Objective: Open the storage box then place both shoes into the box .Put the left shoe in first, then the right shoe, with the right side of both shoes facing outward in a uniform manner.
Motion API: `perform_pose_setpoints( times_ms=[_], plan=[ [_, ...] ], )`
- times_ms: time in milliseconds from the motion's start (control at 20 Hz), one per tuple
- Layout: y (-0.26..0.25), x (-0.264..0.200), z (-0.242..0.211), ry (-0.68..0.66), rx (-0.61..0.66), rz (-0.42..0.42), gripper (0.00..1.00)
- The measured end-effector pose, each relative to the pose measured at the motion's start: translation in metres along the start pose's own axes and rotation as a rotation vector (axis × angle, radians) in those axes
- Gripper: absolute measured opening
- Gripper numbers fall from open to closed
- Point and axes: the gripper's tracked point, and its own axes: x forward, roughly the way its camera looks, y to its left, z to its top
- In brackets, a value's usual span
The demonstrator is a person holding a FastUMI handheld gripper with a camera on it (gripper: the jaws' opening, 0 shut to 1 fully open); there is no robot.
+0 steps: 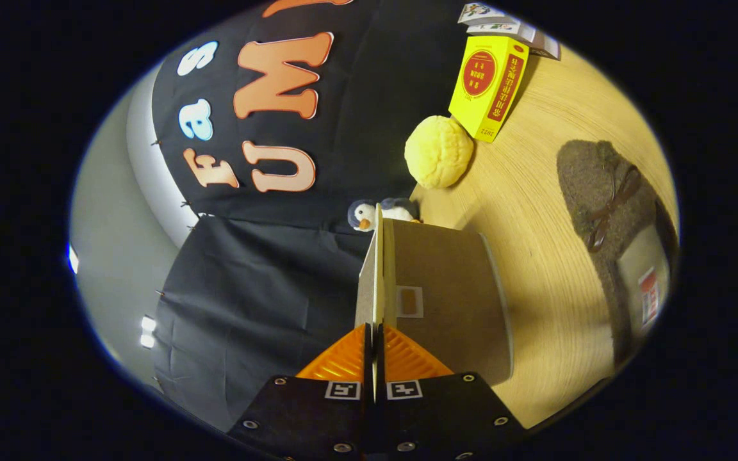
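The view is rolled sideways, so the wooden table (pixel 535 192) stands along the right. My gripper (pixel 375 330) is shut on the thin lid (pixel 377 269) of the brown cardboard storage box (pixel 452 301). I see the lid edge-on, running straight ahead from between the fingers and lifted off the box body. A brown fuzzy shoe (pixel 599 192) with a dark bow lies on the table beyond the box, well apart from the fingers, its pale insole showing. I cannot tell whether a second shoe lies behind it.
A yellow plush ball (pixel 438 152) and a yellow carton (pixel 488 83) sit on the table past the box. A small penguin toy (pixel 364 216) peeks out at the lid's far end. Printed cards (pixel 503 25) lie further off.
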Motion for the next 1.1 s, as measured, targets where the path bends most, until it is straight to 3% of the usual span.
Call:
perform_pose_setpoints(
  times_ms=[300, 650, 1100],
  plan=[
    [0.087, 0.009, -0.005, -0.062, -0.109, 0.043, 0.00],
    [0.179, 0.084, -0.047, -0.054, -0.272, 0.059, 0.00],
    [0.207, 0.193, -0.132, 0.053, -0.355, 0.029, 0.01]
  ],
)
